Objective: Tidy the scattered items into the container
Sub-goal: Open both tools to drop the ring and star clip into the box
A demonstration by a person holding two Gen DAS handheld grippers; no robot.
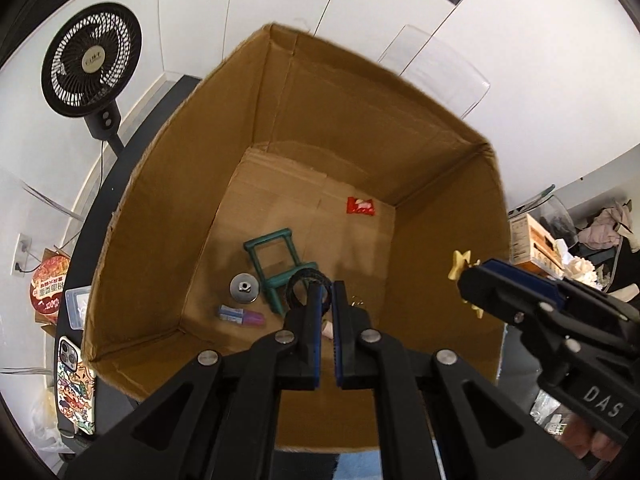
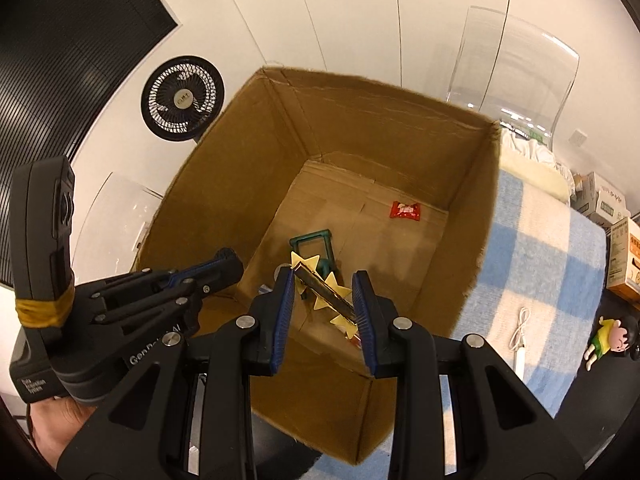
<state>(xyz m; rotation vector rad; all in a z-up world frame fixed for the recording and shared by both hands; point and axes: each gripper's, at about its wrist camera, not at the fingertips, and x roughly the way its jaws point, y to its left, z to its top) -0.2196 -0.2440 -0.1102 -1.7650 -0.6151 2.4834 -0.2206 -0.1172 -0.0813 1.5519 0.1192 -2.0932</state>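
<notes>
Cardboard box (image 1: 344, 120) fills mid-frame in both views, with a green frame (image 1: 276, 268) and red packet (image 1: 361, 205) on its floor. Above it, the left gripper (image 1: 325, 294) pinches a black band (image 1: 306, 280) at lower centre, while the right gripper (image 2: 324, 292) clamps a yellow star clip (image 2: 326, 290).

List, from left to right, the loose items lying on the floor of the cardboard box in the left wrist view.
Silver metal disc → purple-capped tube → green frame → red snack packet.
</notes>
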